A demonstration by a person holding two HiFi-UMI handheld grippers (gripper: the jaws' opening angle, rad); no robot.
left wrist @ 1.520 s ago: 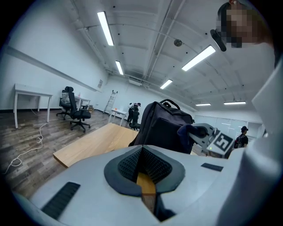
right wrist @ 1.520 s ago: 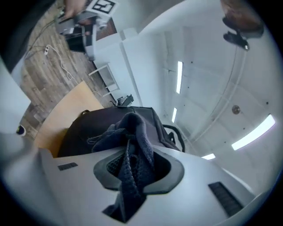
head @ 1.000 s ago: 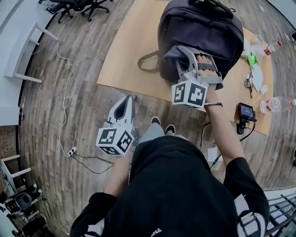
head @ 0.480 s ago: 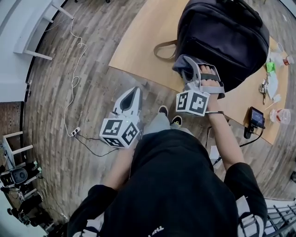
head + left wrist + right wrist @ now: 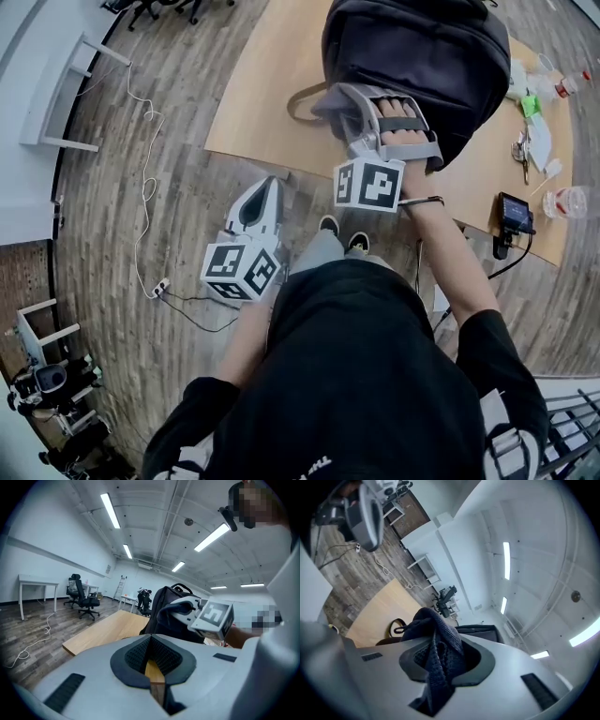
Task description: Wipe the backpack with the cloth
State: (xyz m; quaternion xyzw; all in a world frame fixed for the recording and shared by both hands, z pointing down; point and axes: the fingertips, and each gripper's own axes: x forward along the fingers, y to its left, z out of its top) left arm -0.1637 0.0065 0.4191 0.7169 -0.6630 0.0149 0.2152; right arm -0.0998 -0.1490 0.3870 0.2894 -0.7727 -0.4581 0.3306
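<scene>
1 change: right gripper [image 5: 345, 108], clamping the cloth [image 5: 438, 644], sits further left on the top-cropped backpack [image 5: 422, 47]; left gripper [image 5: 151, 644] jaws remain together.

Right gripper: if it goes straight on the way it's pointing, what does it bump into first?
Most likely the backpack. The right gripper, shut on the cloth, points at its near side with nothing else between. Whether the cloth touches it already is unclear.

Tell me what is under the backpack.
The backpack stands on a light wooden board. Whatever lies directly beneath it is covered by the bag itself.
</scene>
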